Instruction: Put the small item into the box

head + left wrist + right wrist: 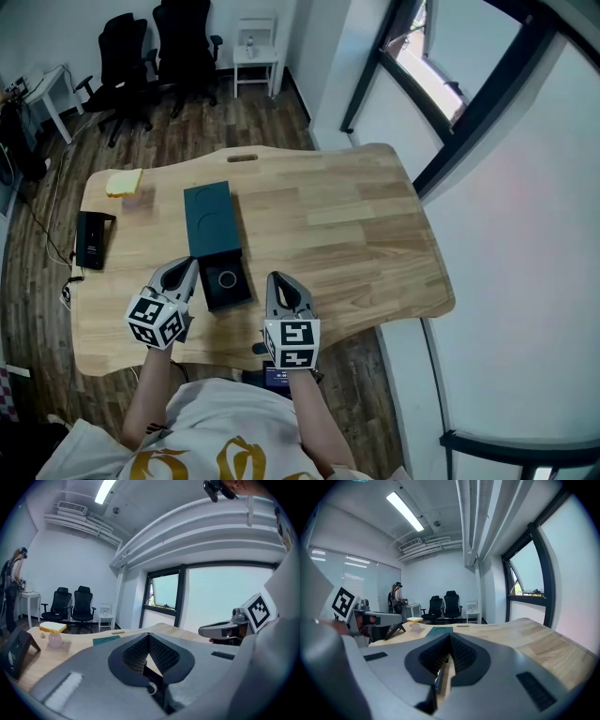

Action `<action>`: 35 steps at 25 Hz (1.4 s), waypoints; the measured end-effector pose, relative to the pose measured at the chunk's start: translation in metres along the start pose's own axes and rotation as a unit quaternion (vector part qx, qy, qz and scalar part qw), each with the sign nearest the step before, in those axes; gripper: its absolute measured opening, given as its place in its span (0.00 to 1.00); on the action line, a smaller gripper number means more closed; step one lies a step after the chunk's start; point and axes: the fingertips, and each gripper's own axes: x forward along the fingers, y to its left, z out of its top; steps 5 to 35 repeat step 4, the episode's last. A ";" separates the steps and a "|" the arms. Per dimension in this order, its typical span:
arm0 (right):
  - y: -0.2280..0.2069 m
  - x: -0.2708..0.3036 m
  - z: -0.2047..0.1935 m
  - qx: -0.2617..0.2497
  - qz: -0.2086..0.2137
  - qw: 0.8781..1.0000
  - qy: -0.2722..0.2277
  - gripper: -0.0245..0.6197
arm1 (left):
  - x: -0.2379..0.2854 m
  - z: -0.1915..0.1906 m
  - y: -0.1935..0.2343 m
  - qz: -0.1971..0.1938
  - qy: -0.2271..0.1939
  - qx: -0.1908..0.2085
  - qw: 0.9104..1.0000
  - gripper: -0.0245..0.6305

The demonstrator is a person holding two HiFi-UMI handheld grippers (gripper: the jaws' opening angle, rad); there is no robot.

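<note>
Sitting far left on the counter point(356, 225), a black stand point(92, 239) and a yellow block point(124, 181) are well apart from the work, out of the way. Next comes the left gripper point(185, 269), held low near the counter's near edge. Its fingers are pressed together on nothing, and the tips are just beside the left wall of the box point(242, 298). The box lies open between the two grippers, with a teal lid point(208, 217) touching its far end, so the opening faces up for loading. A small ring-shaped item point(227, 278) lies inside on the box floor. I take this to be the task's thing, already put in. The right gripper point(279, 279) is just right of the box, its fingers likewise closed and empty. Since both are held close alongside with nothing in them, I'd guess the placing is done and only the lid remains, if anything does.
</note>
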 end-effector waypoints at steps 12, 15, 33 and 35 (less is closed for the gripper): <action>-0.006 0.005 -0.003 0.004 -0.012 1.000 0.008 0.04 | 0.003 -0.002 0.001 0.001 0.015 0.032 0.999 0.04; -0.006 0.005 -0.003 0.004 -0.012 1.000 0.008 0.04 | 0.003 -0.002 0.001 0.001 0.015 0.032 0.999 0.04; -0.006 0.005 -0.003 0.004 -0.012 1.000 0.008 0.04 | 0.003 -0.002 0.001 0.001 0.015 0.032 0.999 0.04; -0.006 0.005 -0.003 0.004 -0.012 1.000 0.008 0.04 | 0.003 -0.002 0.001 0.001 0.015 0.032 0.999 0.04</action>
